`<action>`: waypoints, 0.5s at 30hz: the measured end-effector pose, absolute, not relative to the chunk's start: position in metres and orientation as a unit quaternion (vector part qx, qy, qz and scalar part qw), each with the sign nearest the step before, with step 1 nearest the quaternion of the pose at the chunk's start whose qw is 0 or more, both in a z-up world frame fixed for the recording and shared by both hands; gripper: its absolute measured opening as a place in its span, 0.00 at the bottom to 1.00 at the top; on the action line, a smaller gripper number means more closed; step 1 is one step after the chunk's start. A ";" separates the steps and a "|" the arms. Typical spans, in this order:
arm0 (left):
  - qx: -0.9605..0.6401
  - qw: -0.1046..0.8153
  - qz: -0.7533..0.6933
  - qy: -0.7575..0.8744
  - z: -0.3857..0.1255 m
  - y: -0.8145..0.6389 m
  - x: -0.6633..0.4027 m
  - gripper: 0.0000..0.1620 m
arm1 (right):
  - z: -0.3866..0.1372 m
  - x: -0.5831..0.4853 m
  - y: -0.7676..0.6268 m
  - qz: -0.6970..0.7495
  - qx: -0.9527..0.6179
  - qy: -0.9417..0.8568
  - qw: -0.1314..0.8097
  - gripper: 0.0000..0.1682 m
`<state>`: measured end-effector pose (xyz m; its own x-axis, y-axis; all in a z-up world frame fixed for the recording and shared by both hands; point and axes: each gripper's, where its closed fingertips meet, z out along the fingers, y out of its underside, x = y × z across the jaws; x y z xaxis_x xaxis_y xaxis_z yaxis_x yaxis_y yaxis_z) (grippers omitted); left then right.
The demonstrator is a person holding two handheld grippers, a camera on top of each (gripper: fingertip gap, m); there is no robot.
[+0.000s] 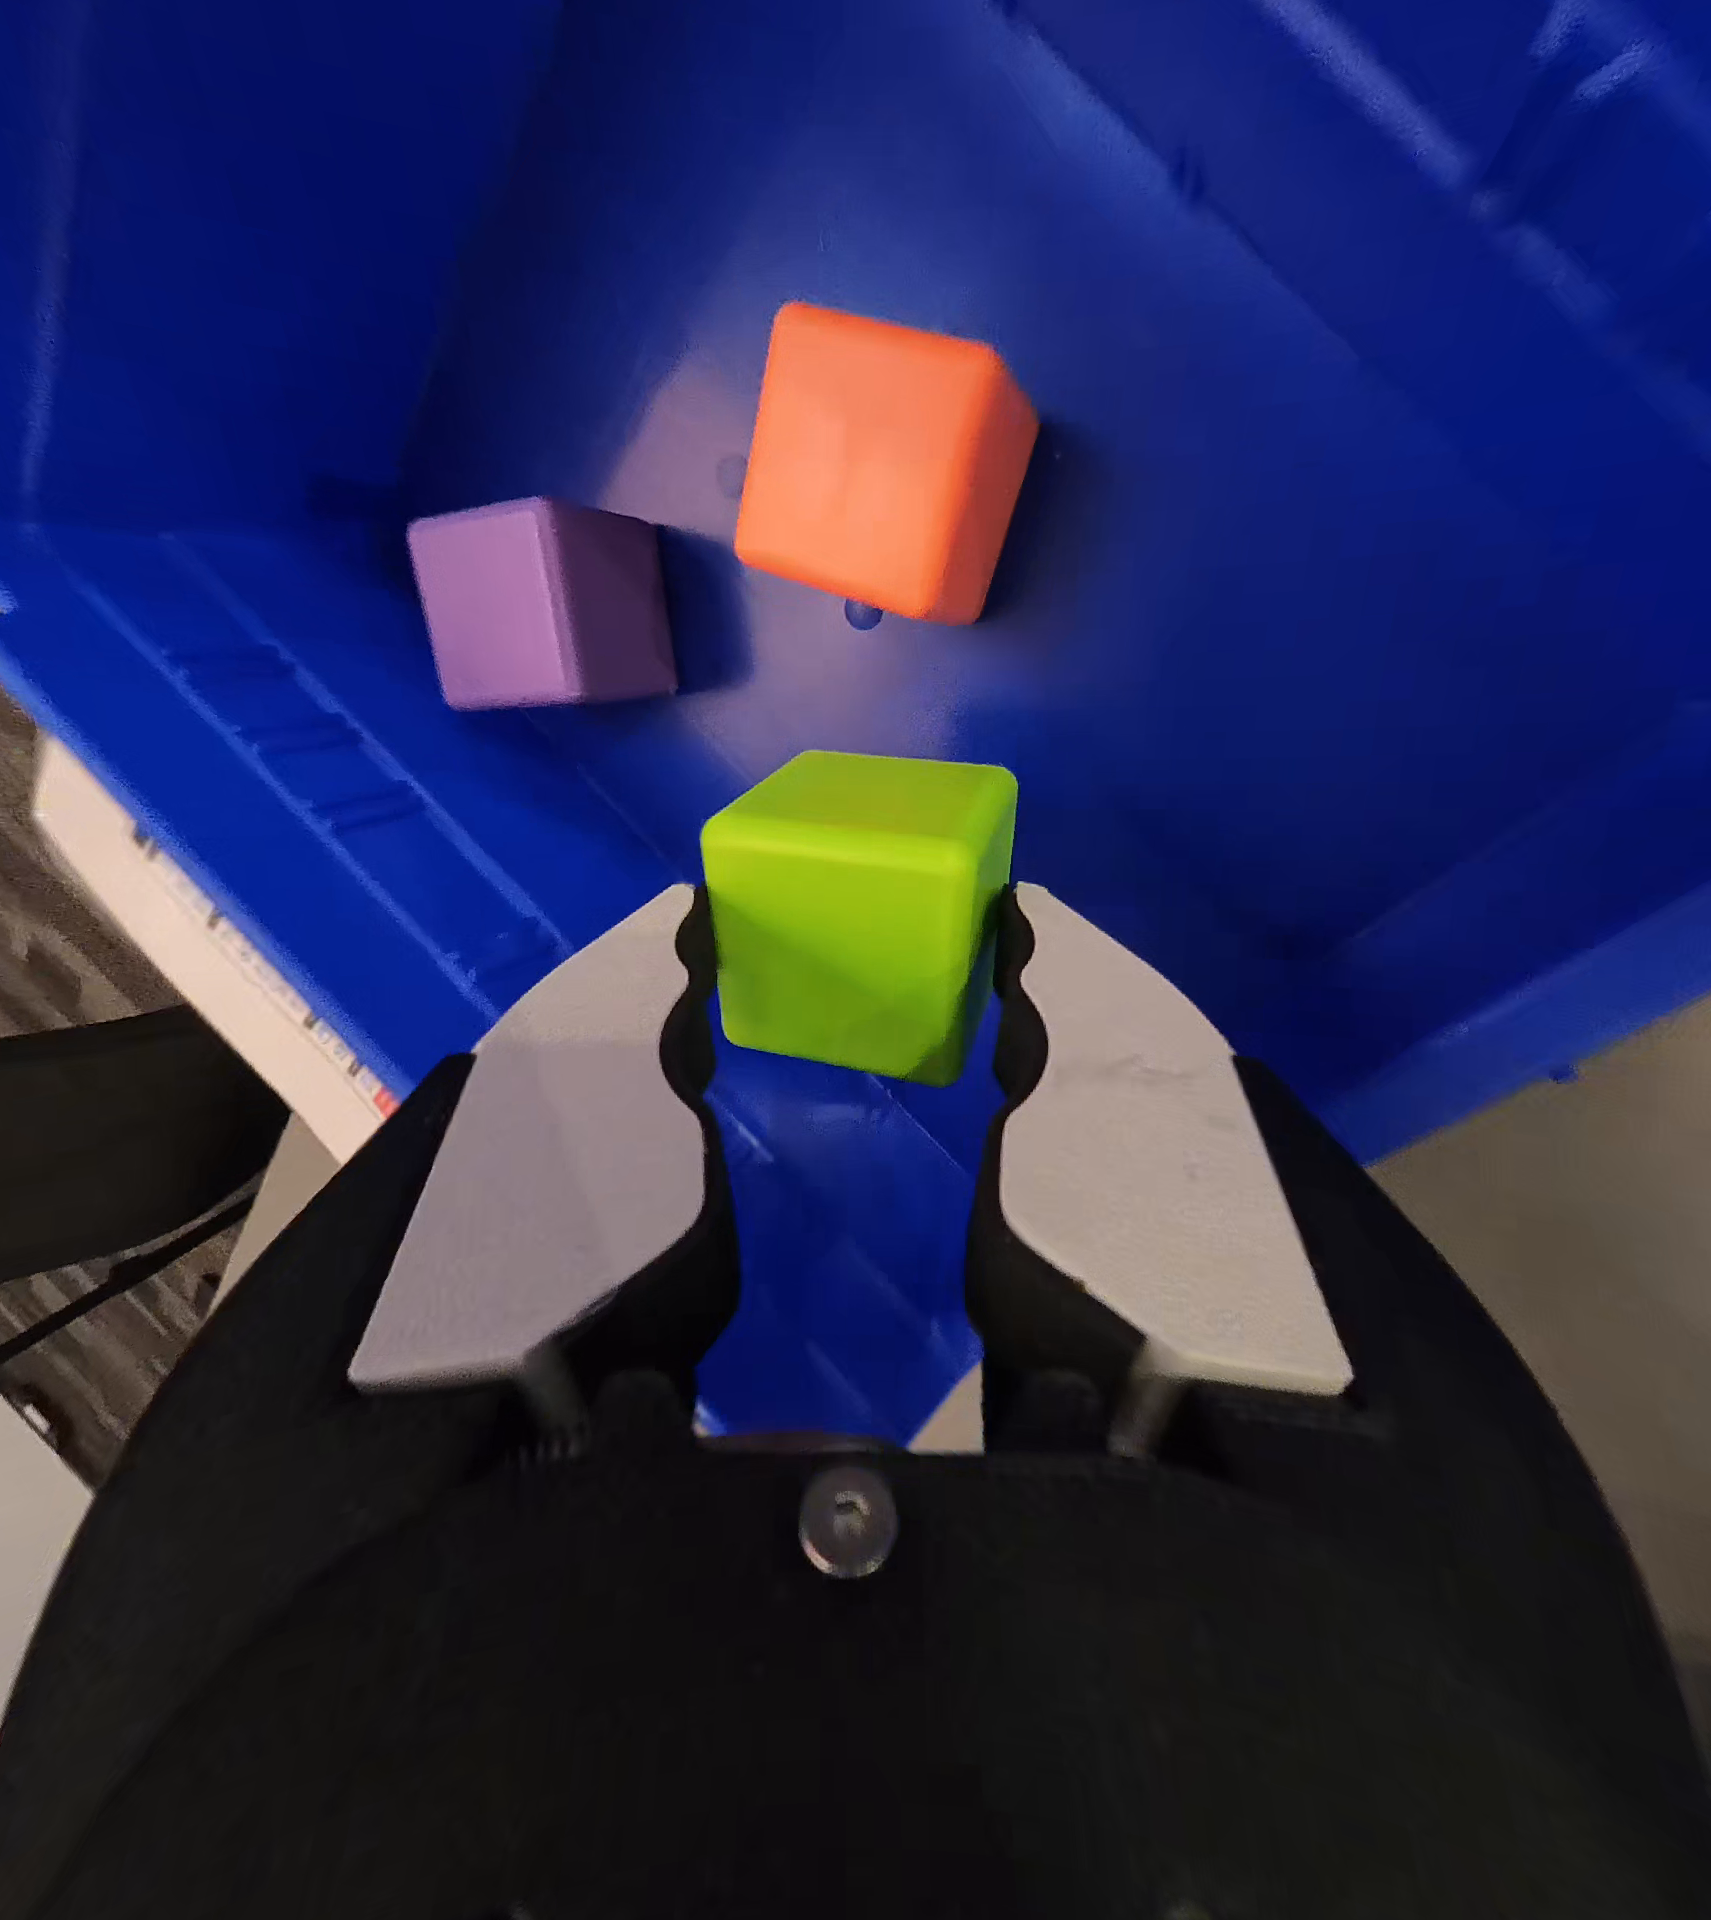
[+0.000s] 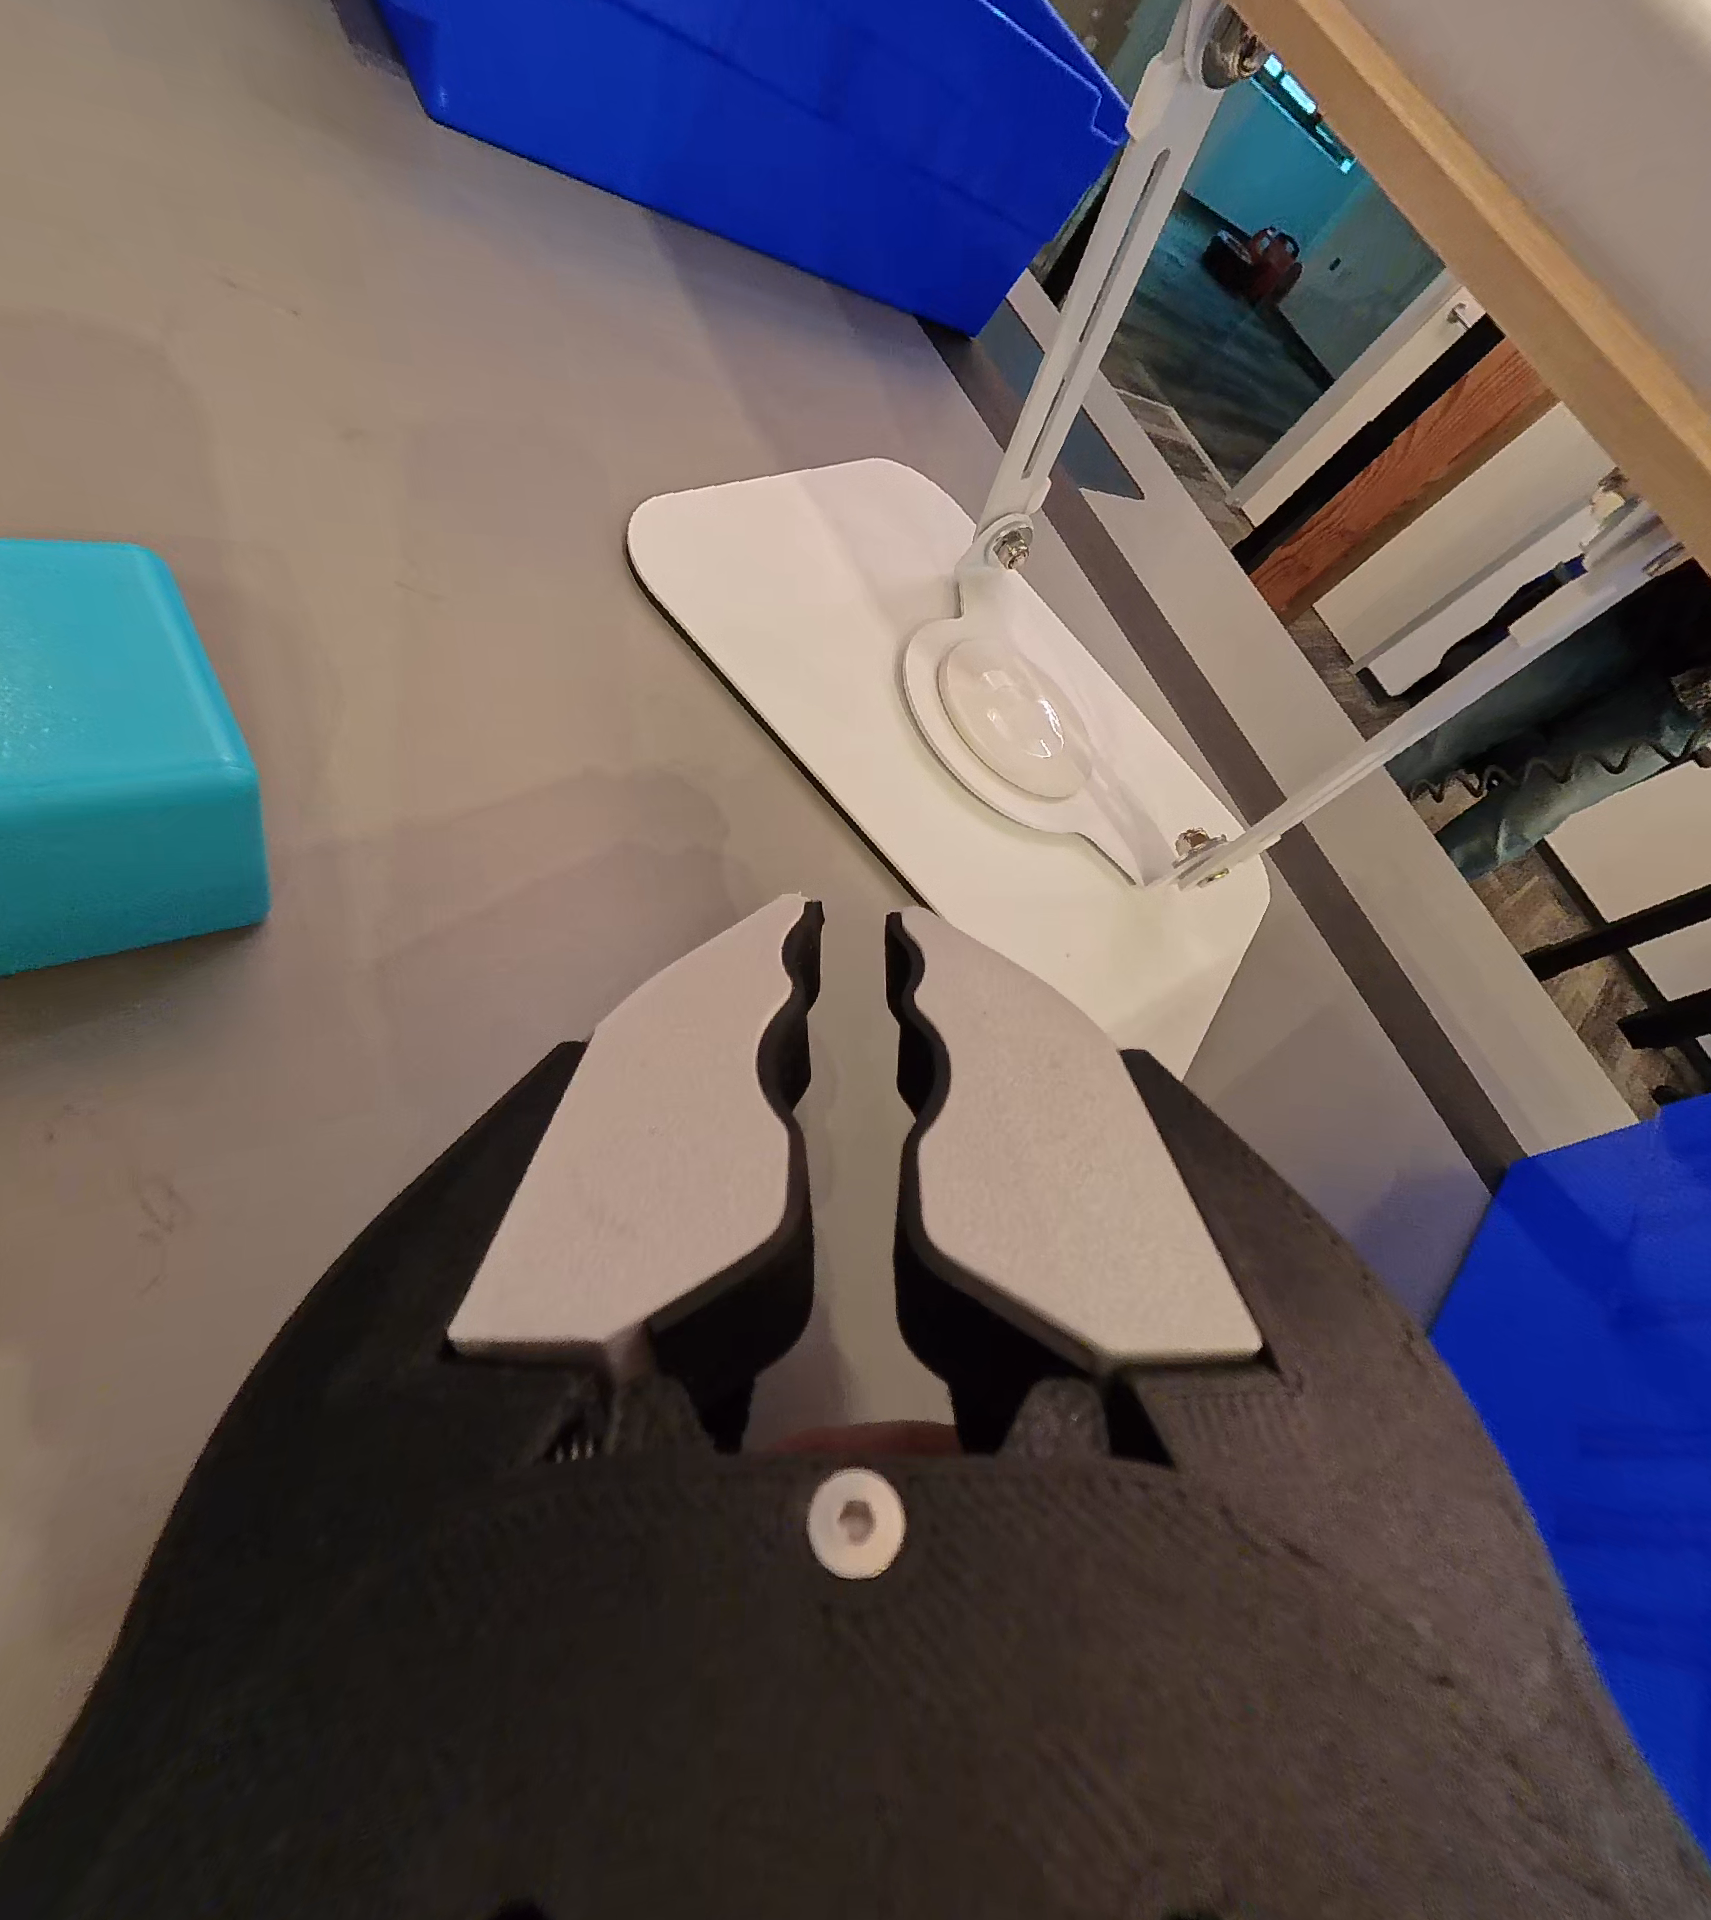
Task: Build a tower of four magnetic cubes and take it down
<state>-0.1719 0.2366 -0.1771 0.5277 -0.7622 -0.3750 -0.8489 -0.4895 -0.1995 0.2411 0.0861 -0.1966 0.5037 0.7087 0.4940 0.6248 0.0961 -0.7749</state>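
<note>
Left wrist view looks down into a blue bin (image 1: 1350, 520), where the left gripper (image 1: 856, 935) is clenched on a green cube (image 1: 851, 914). Its 2 grey fingers (image 1: 560, 1143) press their black wavy pads against the cube's left and right faces, and the cube hangs above the bin floor, slightly tilted. Beyond it, 2 more cubes rest on the bin floor: an orange cube (image 1: 882, 468) farther in, and a purple cube (image 1: 539, 603) to its left, near but apart from it. Both sit near a corner where the bin walls meet. Outside the bin, at the left edge, a white shelf edge (image 1: 207, 935) and dark patterned flooring show, somewhat blurred.

Right wrist view shows the right gripper (image 2: 851, 925) over a grey table (image 2: 363, 520), holding nothing. Its jaws stand almost closed, with only a narrow slit between the pads. A teal cube (image 2: 61, 758) sits on the table to the left, well apart from the fingertips. Ahead lies the white flat base of a stand (image 2: 809, 582), with thin white struts (image 2: 1079, 312) rising from it. A blue bin (image 2: 778, 135) stands at the far edge of the table, and another blue bin (image 2: 1661, 1455) shows at the right edge of the view.
</note>
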 end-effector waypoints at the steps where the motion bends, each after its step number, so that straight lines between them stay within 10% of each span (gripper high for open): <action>1: -0.854 0.190 0.119 0.470 -0.170 0.231 -0.170 0.32 | -0.197 0.241 0.086 0.039 -0.671 -0.496 0.549 0.07; 15: -0.748 0.338 -0.050 0.568 -0.109 0.134 -0.015 0.31 | -0.194 0.242 0.088 0.045 -0.675 -0.488 0.551 0.07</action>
